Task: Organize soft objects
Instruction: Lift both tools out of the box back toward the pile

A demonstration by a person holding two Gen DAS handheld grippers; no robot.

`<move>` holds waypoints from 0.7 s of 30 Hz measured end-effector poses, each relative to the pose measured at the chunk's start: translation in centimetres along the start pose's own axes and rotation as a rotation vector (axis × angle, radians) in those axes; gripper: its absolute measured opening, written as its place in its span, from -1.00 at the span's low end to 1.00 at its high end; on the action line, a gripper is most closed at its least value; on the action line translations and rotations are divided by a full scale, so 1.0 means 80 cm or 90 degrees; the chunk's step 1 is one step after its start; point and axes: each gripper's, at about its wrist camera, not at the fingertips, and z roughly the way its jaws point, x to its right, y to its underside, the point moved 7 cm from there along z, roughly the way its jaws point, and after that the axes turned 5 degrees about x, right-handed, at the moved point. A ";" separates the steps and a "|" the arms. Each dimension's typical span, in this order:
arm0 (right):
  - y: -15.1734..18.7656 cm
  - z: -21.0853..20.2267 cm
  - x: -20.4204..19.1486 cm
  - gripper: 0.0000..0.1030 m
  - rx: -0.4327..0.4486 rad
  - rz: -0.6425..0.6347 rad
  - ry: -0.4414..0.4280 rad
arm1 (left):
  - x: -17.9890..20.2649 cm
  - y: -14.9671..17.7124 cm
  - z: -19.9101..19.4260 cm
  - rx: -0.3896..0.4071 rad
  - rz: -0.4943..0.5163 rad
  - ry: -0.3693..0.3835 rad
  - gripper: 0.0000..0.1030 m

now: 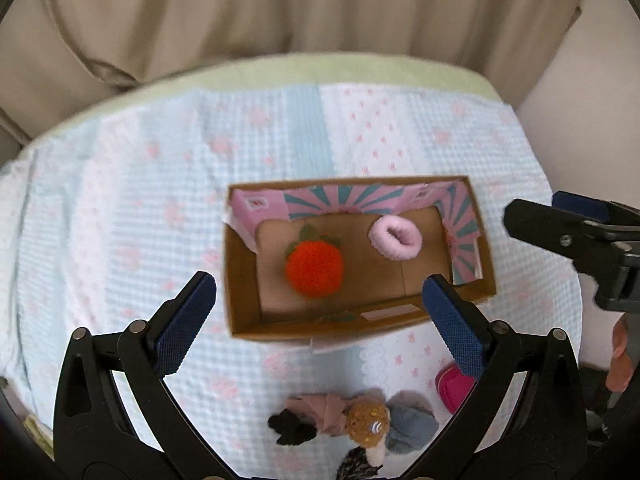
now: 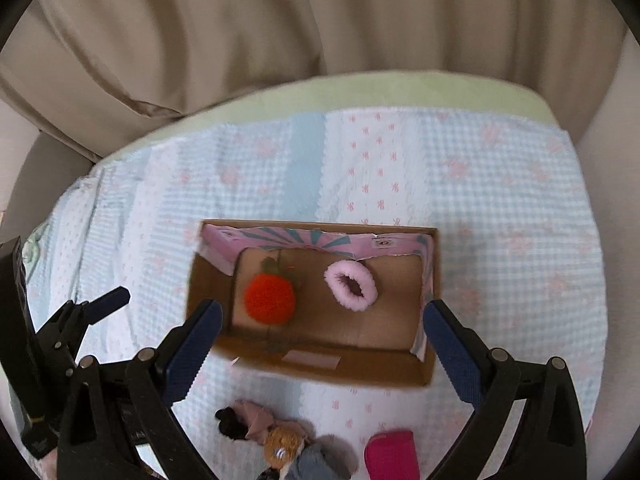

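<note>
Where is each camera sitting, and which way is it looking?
Left wrist view: sits on the left gripper, looks down and forward at the cardboard box on the quilt; its open blue fingers, the right gripper and a bit of hand show.
Right wrist view: sits on the right gripper, faces the same box; its open fingers and the left gripper show.
Both share the box, the red ball and the pink ring.

The box (image 2: 320,372) holds the plush fruit (image 2: 270,298) at its left and the fluffy ring (image 2: 351,285) at its right, with the pile of soft items (image 2: 280,440) lying in front of the box.
</note>
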 end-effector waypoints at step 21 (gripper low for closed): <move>0.156 -0.242 -0.038 0.95 0.225 -0.023 0.034 | -0.021 0.161 -0.256 0.204 -0.044 -0.007 0.99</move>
